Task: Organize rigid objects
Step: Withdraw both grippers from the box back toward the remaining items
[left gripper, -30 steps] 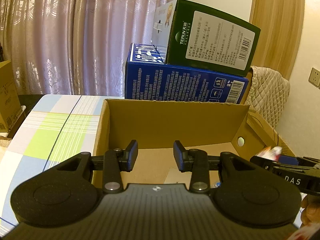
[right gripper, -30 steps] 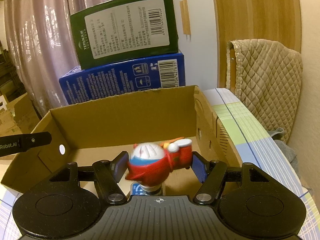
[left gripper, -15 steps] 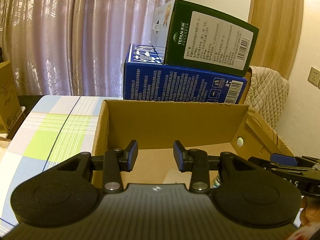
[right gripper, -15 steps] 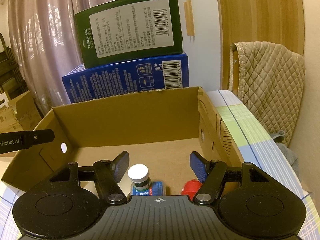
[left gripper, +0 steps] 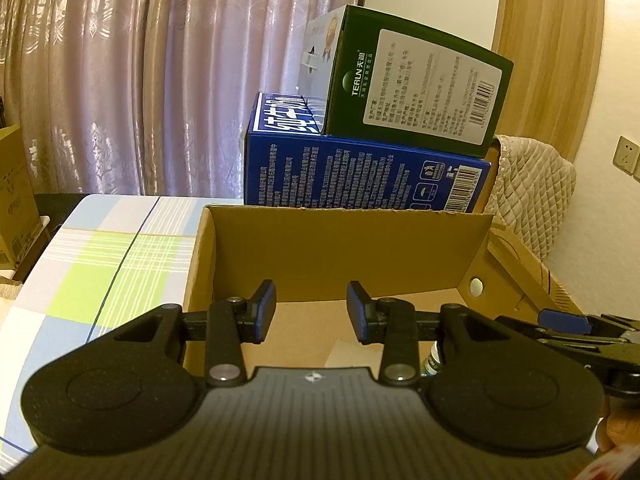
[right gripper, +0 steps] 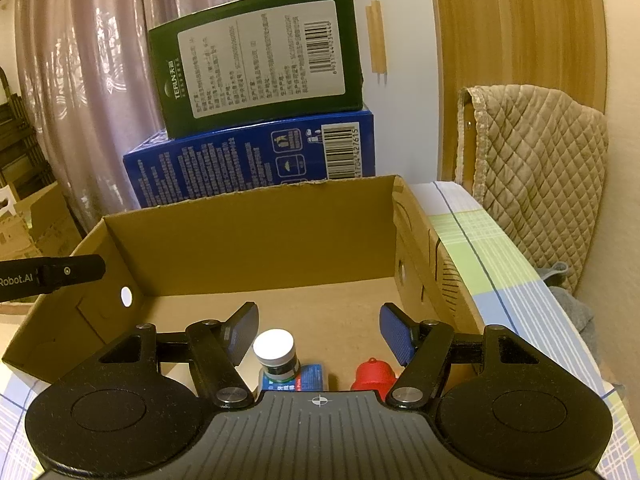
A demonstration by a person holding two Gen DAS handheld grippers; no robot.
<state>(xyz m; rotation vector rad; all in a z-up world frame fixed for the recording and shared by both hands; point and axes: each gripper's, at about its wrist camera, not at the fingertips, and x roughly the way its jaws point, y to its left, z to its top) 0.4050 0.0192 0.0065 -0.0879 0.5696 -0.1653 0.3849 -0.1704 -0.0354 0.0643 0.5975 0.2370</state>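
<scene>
An open cardboard box (left gripper: 340,248) (right gripper: 260,248) stands on the checked tablecloth. My left gripper (left gripper: 311,308) hovers over its near edge, open, with nothing between its fingers. My right gripper (right gripper: 320,332) is open over the box's near right part. Below it on the box floor stand a small bottle with a white cap (right gripper: 274,350), a blue packet (right gripper: 310,376) and a red toy (right gripper: 372,376); none of them touches the pads. The bottle (left gripper: 432,364) shows a little in the left wrist view, beside one blue pad of the right gripper (left gripper: 564,320).
Behind the box a green carton (left gripper: 412,84) lies on a blue carton (left gripper: 360,184), in front of a curtain. A quilted chair back (right gripper: 536,168) stands at the right. The tablecloth (left gripper: 104,264) stretches to the left. Another cardboard box (left gripper: 12,200) sits at the far left.
A second ago a red and white toy was between my right gripper's fingers. It has left them and lies in the box. The left gripper has kept still.
</scene>
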